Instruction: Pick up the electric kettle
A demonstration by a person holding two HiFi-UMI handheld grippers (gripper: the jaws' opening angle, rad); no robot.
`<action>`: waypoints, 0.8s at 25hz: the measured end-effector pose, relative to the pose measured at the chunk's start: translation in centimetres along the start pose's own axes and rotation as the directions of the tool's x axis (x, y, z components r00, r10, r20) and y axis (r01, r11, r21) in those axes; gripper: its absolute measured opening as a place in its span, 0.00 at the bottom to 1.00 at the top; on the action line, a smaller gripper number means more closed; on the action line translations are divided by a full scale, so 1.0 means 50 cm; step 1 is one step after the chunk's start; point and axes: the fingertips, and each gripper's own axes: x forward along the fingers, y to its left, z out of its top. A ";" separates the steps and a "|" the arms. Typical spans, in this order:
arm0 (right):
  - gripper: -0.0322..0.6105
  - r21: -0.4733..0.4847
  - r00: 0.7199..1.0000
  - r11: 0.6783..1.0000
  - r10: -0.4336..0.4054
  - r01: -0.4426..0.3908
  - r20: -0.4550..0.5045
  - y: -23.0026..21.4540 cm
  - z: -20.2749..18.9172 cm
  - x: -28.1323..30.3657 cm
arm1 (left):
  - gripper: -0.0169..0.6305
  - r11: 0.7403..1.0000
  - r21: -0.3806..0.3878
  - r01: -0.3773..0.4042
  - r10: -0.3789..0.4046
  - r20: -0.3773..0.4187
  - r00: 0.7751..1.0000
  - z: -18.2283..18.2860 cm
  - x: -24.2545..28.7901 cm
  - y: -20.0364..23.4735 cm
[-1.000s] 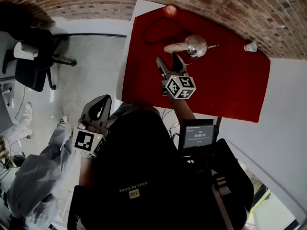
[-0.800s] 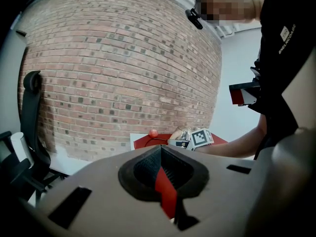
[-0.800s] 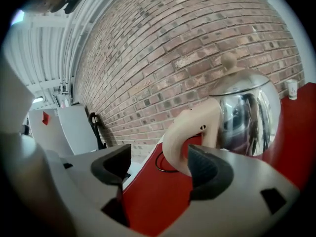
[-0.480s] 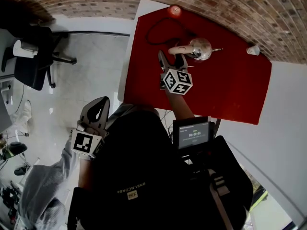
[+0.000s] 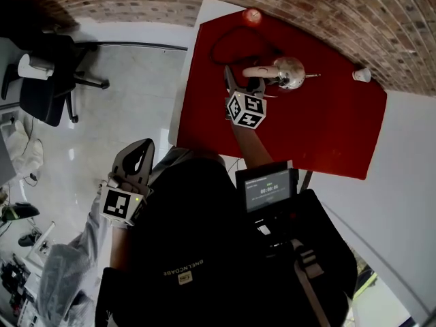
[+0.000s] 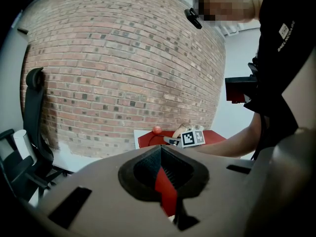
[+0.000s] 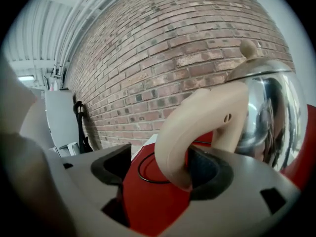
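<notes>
The electric kettle is a shiny steel globe with a beige handle, and it stands on the red table. My right gripper is at the handle with its jaws open. In the right gripper view the handle curves down between the jaws of my right gripper and rests against the right pad, with the left jaw well apart from it. The kettle's body rises just behind. My left gripper hangs low at the person's left side, far from the table, shut and holding nothing.
A black cord loops on the cloth behind the kettle, near a red ball at the far corner. A small white cup stands at the right. A brick wall backs the table. An office chair stands on the floor at left.
My right gripper has moved forward across the table, so the kettle's handle now lies between its jaws. The left gripper has stayed at the person's side.
</notes>
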 end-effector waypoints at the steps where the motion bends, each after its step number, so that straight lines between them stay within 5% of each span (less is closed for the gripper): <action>1: 0.59 -0.017 1.000 1.000 -0.005 0.005 0.002 -0.001 0.000 0.005 | 0.04 1.000 -0.002 -0.001 0.001 0.000 1.000 -0.001 0.000 0.002; 16: 0.31 -0.109 0.965 0.960 -0.251 0.258 0.069 -0.023 0.018 0.014 | 0.04 1.000 -0.001 0.008 -0.008 -0.001 1.000 -0.002 -0.033 0.024; 20: 0.26 -0.111 0.962 0.956 -0.264 0.271 0.073 -0.049 0.014 0.020 | 0.04 1.000 0.007 0.006 -0.006 -0.005 1.000 -0.007 -0.015 0.010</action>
